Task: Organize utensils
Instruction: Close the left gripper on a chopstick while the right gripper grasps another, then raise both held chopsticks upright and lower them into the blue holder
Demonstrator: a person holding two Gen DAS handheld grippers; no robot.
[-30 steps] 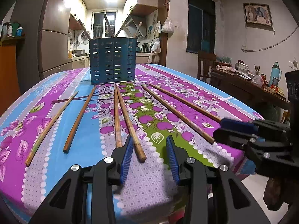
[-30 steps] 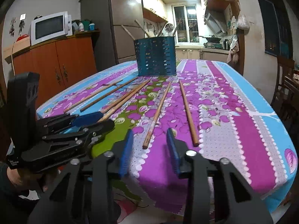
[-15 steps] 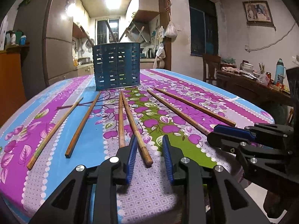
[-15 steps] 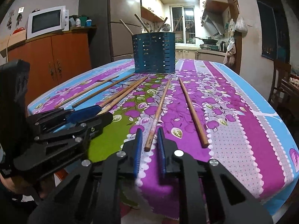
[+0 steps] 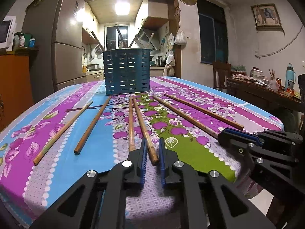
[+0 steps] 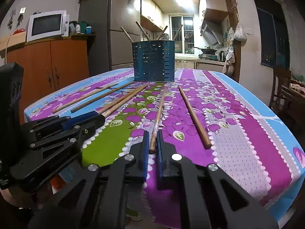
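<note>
Several wooden chopsticks lie on the flowered tablecloth point(image 5: 57, 152), fanned out in front of a blue perforated utensil holder point(image 5: 126, 74) that has more sticks in it. My left gripper point(image 5: 152, 148) has its jaws narrowed around the near end of one chopstick point(image 5: 144, 129), with small gaps still showing beside the stick. My right gripper point(image 6: 152, 142) has its jaws close on both sides of the near end of another chopstick point(image 6: 159, 112). Both sticks still rest on the cloth. The holder also shows in the right wrist view point(image 6: 154, 61).
Other loose chopsticks lie to the left point(image 5: 64, 129) and to the right point(image 6: 194, 116). The near table edge is just under both grippers. A wooden cabinet with a microwave point(image 6: 47, 24) stands left, a fridge behind, a side table with a thermos point(image 5: 289, 78) right.
Both grippers moved forward and down to the near ends of their chopsticks, and both pairs of jaws narrowed from wide open to close around the sticks.
</note>
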